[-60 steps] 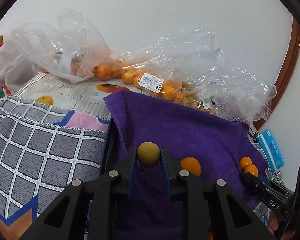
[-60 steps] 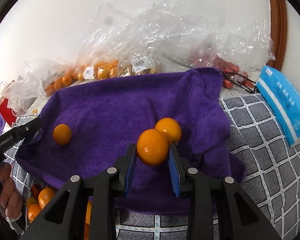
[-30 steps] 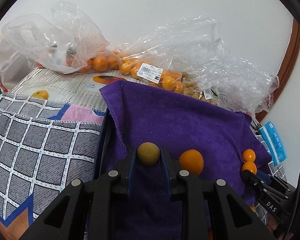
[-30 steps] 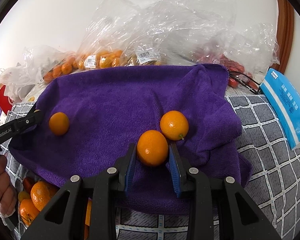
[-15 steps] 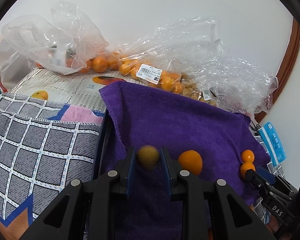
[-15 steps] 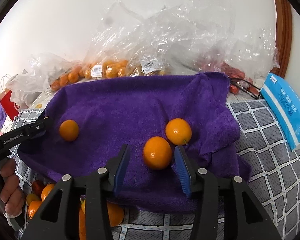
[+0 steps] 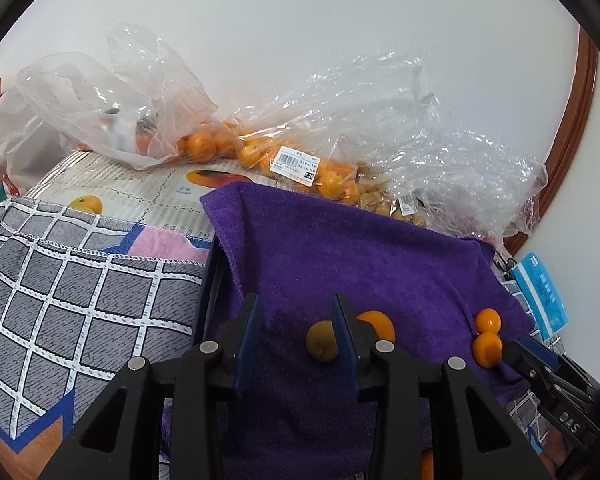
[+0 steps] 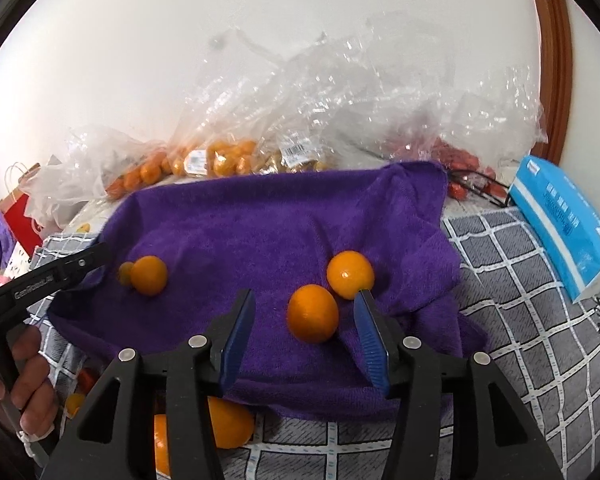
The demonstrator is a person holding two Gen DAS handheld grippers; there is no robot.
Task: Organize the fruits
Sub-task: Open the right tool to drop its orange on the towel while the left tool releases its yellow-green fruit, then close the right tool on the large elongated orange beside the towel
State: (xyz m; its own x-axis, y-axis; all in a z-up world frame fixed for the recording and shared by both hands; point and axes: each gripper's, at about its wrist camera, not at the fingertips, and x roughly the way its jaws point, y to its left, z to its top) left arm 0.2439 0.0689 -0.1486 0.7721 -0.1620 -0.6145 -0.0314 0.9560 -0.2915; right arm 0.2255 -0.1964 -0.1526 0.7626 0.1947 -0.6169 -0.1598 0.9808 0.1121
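The purple towel (image 8: 268, 216) is matt, napped terry cloth. The oranges (image 8: 313, 313) have glossy, finely dimpled skin. Crinkled clear plastic bags (image 8: 340, 92) shine. The checked cloth (image 7: 72, 292) looks woven, with stitched edges.

Wall (image 8: 180, 40): plain white
Door frame (image 8: 552, 60): brown wood, right edge
Blue packet (image 8: 564, 224): on grey checked cloth (image 8: 540, 340)
Red paper bag (image 8: 20, 216): far left
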